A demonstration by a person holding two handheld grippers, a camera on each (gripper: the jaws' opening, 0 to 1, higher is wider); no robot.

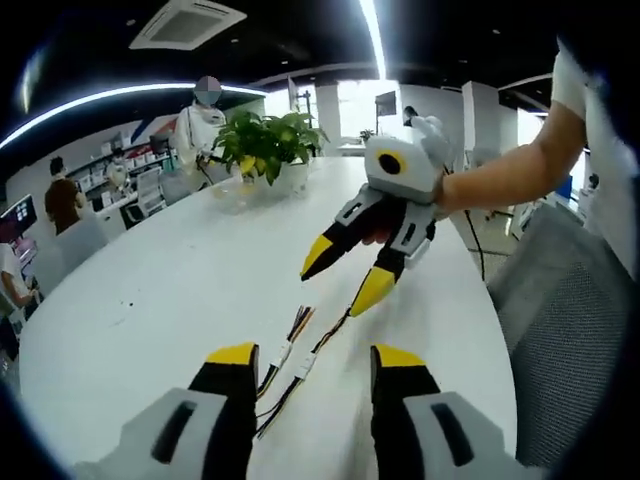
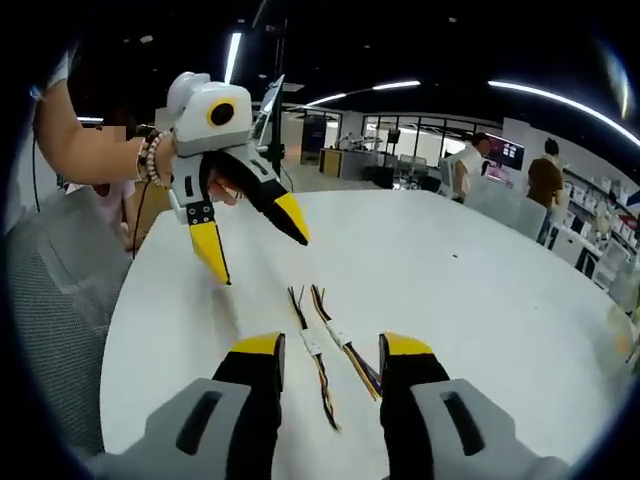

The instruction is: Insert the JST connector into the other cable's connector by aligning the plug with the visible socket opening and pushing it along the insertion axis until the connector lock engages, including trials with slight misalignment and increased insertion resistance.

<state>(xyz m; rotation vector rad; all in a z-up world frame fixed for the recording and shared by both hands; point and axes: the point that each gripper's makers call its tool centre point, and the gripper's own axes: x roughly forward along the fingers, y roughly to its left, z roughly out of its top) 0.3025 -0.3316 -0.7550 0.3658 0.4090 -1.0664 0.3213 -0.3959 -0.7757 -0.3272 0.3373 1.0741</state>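
Left gripper view: two cables (image 1: 300, 362) lie between spread fingers (image 1: 232, 372).

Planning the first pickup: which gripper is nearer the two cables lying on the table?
About equal, as far as the views show. The two cables lie between the open jaws of the left gripper; the right gripper frames them likewise. Neither touches.

This is a big open office. A long white table (image 1: 180, 290) fills the middle, with a green plant (image 1: 265, 140) on it. Light strips (image 2: 545, 92) run across the dark ceiling, near an air vent (image 1: 185, 22). People (image 2: 545, 180) stand by desks and screens (image 2: 505, 152). A grey chair (image 1: 565, 300) is beside the table.
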